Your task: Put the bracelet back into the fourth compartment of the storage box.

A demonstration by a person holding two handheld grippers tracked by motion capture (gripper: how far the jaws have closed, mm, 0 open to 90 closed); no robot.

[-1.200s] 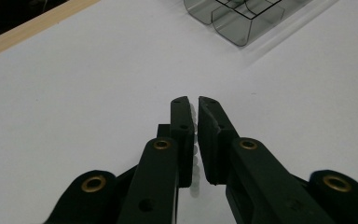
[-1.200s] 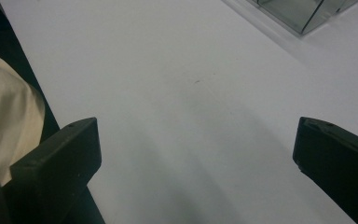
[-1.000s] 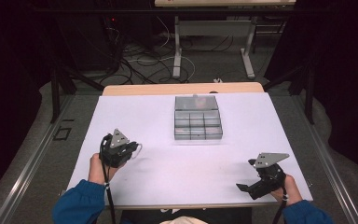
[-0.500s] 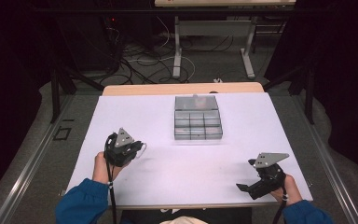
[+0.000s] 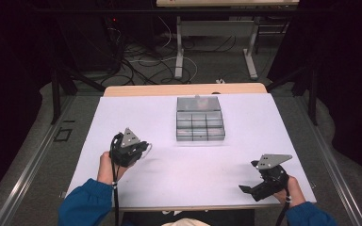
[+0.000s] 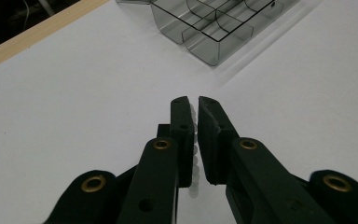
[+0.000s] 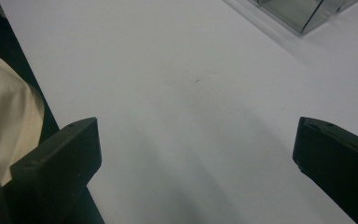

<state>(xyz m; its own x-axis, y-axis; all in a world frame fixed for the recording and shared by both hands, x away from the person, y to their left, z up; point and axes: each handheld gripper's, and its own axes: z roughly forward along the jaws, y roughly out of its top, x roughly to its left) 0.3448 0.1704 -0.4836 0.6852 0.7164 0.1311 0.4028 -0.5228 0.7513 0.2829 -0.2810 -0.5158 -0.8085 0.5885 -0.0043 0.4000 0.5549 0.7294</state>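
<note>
My left gripper [image 5: 145,147] hovers over the left part of the white table [image 5: 245,141], pointing right toward a clear grey compartment box [image 5: 200,126]. In the left gripper view its jaws stand almost together [image 6: 193,100], shut on a small white ridged thing [image 6: 194,156] that shows in the slit between them; I cannot tell what it is. The box [image 6: 214,32] lies ahead of them, its compartments looking empty. My right gripper [image 5: 247,176] rests near the table's front right corner. Its jaws are wide open [image 7: 196,154] over bare tabletop, with a corner of the box [image 7: 303,11] far ahead.
The table's wooden back edge [image 5: 184,89] borders a dark floor with cables and desk legs. The person's blue sleeves [image 5: 82,205] come in from the front edge. Pale clothing [image 7: 4,116] shows beside the right gripper's left jaw.
My left gripper has drifted slightly to the right, toward the box, still shut. The right gripper has kept still.
</note>
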